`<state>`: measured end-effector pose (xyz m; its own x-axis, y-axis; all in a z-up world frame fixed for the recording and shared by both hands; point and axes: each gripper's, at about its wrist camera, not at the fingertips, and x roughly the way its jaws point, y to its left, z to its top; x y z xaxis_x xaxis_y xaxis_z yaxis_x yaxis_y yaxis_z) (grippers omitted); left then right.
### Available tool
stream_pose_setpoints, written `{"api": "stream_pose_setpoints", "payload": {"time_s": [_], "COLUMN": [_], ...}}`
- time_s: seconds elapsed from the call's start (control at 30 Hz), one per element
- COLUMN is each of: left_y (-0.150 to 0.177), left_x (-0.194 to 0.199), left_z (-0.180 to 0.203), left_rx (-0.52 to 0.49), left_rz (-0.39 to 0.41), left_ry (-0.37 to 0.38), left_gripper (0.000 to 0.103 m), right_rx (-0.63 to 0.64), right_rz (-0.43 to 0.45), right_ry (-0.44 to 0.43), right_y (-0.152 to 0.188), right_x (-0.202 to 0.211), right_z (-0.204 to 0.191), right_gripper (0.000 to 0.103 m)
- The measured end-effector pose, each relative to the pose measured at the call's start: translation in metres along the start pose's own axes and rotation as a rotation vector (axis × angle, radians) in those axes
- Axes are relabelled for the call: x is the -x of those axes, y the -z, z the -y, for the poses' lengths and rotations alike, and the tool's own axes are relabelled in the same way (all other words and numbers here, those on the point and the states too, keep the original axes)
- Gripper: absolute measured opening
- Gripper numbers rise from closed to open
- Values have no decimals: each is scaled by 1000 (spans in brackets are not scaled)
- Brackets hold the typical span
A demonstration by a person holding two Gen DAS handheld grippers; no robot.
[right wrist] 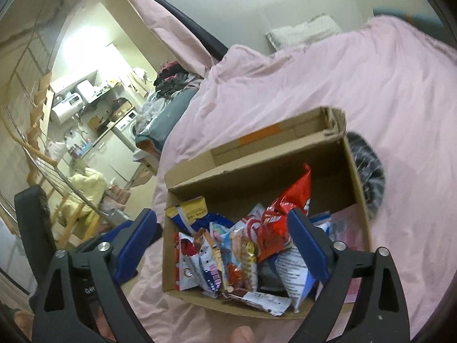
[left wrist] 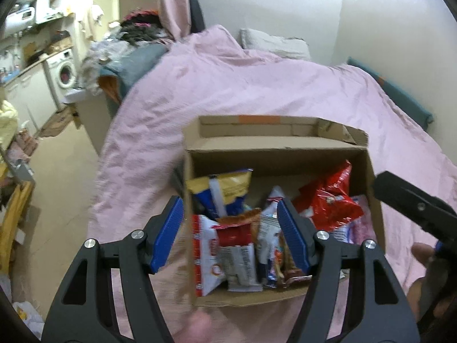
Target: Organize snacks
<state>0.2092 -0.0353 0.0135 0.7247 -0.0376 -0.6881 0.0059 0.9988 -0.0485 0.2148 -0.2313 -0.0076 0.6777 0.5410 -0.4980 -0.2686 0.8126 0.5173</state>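
An open cardboard box [left wrist: 274, 154] sits on a pink duvet, and shows in the right wrist view [right wrist: 251, 168] too. It holds several snack packets: a red bag [left wrist: 328, 197] [right wrist: 285, 214], a yellow and blue bag [left wrist: 225, 191] [right wrist: 191, 208], and white and red packets [left wrist: 211, 251] [right wrist: 188, 263]. My left gripper [left wrist: 231, 234] is open and empty, hovering over the box's near left part. My right gripper [right wrist: 225, 245] is open and empty above the box's near edge; part of it shows at the right of the left wrist view [left wrist: 414, 203].
The pink duvet [left wrist: 257, 85] covers the bed. A pillow [left wrist: 274, 43] lies by the far wall. A grey furry thing [right wrist: 368, 168] lies beside the box's right wall. Left of the bed are piled clothes [left wrist: 137, 28], a washing machine [left wrist: 64, 71] and bare floor [left wrist: 65, 165].
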Motion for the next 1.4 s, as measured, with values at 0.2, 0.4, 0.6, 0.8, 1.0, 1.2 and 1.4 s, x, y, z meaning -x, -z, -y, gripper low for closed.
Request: {"api": "stream_pose_setpoints", "payload": {"time_s": [0.2,0.4,0.6,0.8,1.0,1.2,1.4], "left_y": [-2,6,23,43,63,86,102], "left_x": [19,42,63,83,107,120,123], "left_z": [-14,-21,-27,-42,-44,-38,-41], "left_rx": [46,58,30,59,27,-17,9], "left_rz": [17,44,47,35,78,79,64], "left_ry": [32,30,15,25,-16,-42,-59], "left_gripper": [95,101,103,103,103,103,103], "right_rx": [27,40,78,124,142,149,166], "right_rz": [41,72,94,117,98,100,72], "right_ry": [42,95,145,223,285,318,335], "right_y": [2,11,27,43,64,86,103], "right_x": [23,46,66,88,105,116,112], "right_z": [-7,-17,-28,-39,-44,-48,-55], "right_gripper": [103,103,103,103,103,103,103]}}
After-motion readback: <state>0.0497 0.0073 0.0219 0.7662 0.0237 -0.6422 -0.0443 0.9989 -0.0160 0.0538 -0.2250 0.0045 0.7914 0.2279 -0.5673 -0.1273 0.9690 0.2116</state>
